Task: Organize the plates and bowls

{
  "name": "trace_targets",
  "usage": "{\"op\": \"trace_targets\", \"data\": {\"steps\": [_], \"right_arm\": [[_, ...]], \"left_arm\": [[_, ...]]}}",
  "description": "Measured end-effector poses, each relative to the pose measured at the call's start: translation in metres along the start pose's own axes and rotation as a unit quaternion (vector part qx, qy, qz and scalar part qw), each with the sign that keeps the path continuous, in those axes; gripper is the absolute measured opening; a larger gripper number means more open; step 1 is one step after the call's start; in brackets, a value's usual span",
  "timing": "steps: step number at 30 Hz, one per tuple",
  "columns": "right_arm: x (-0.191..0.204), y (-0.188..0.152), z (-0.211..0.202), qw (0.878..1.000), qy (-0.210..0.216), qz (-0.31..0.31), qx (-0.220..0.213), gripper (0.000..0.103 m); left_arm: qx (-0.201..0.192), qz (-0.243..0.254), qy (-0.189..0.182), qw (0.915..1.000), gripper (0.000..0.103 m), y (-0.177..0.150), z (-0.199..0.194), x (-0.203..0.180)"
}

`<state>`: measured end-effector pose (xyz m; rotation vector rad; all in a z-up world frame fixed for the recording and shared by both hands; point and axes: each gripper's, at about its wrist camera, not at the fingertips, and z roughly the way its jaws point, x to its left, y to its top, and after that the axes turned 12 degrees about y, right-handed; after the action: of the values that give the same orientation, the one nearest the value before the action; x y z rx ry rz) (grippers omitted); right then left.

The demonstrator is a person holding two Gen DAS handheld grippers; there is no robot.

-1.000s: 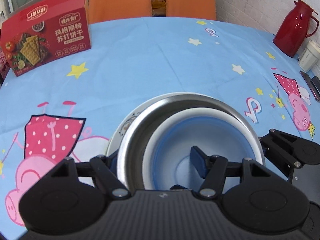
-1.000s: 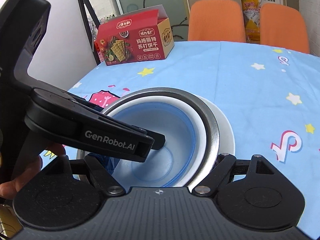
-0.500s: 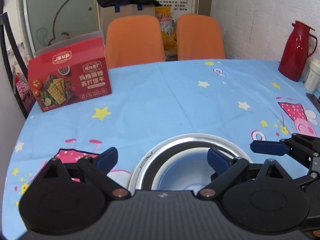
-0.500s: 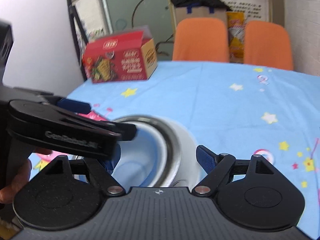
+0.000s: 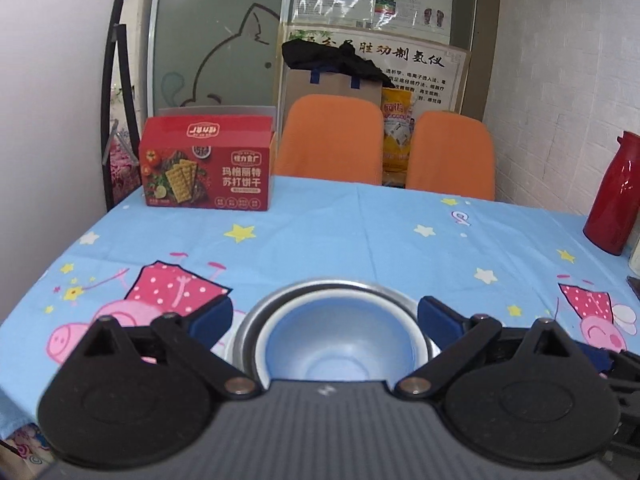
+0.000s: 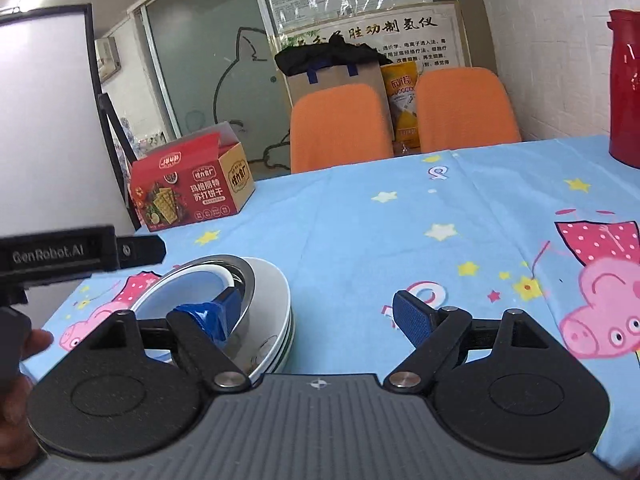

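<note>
Stack: a blue bowl (image 5: 338, 344) sits nested inside a steel bowl (image 5: 256, 320), at the near edge of the surface (image 5: 360, 232), which wears a blue cartoon-pig cloth.
Left gripper (image 5: 324, 314): its jaws have just been opening and now stand wide apart, one blue pad on each side of the stack, neither pad touching a rim; nothing is held.
Right gripper (image 6: 320, 312): jaws apart with only bare cloth between them; the stack lies to the left of the gap, and the left pad shows in front of the steel bowl's wall. Whether that pad touches the wall I cannot tell.
Only in the right wrist view: white plates (image 6: 276, 320) lie under the steel bowl (image 6: 244, 276), their edges layered at the stack's right side; the blue bowl (image 6: 180, 292) shows a white rim. The left gripper's black body (image 6: 80, 254) reaches in from the left edge, with part of a hand (image 6: 24, 344) below it.
Only in the left wrist view: the inside bottom of the blue bowl, seen straight down between the pads.
Both views: a red cracker box (image 5: 208, 168) at the far left of the surface, two orange chairs (image 5: 332, 140) beyond the far edge, and a red thermos (image 5: 616, 192) at the far right.
</note>
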<state>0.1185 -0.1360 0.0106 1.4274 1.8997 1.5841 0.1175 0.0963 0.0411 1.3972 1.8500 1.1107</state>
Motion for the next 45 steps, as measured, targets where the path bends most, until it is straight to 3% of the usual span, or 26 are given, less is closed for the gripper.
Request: {"op": "trace_targets", "data": {"steps": [9, 14, 20, 28, 45], "right_arm": [[0.012, -0.042, -0.055, 0.999, -0.036, 0.017, -0.022, 0.071], [0.016, -0.064, -0.081, 0.998, -0.052, 0.019, -0.031, 0.071], [0.03, -0.088, -0.109, 0.998, -0.054, 0.016, -0.036, 0.071], [0.033, -0.097, -0.113, 0.996, -0.077, -0.006, -0.037, 0.071], [0.03, -0.104, -0.11, 0.997, -0.073, 0.003, -0.022, 0.071]], "left_arm": [[-0.03, 0.027, 0.017, 0.999, 0.098, -0.057, -0.057, -0.009], [-0.019, 0.024, 0.002, 0.9995, 0.098, -0.085, -0.079, -0.004], [-0.018, 0.032, 0.016, 0.9992, 0.098, -0.114, -0.099, -0.004], [0.01, 0.039, 0.004, 0.9992, 0.098, -0.126, -0.088, -0.011], [0.002, 0.037, 0.011, 0.9993, 0.098, -0.131, -0.089, -0.012]]}}
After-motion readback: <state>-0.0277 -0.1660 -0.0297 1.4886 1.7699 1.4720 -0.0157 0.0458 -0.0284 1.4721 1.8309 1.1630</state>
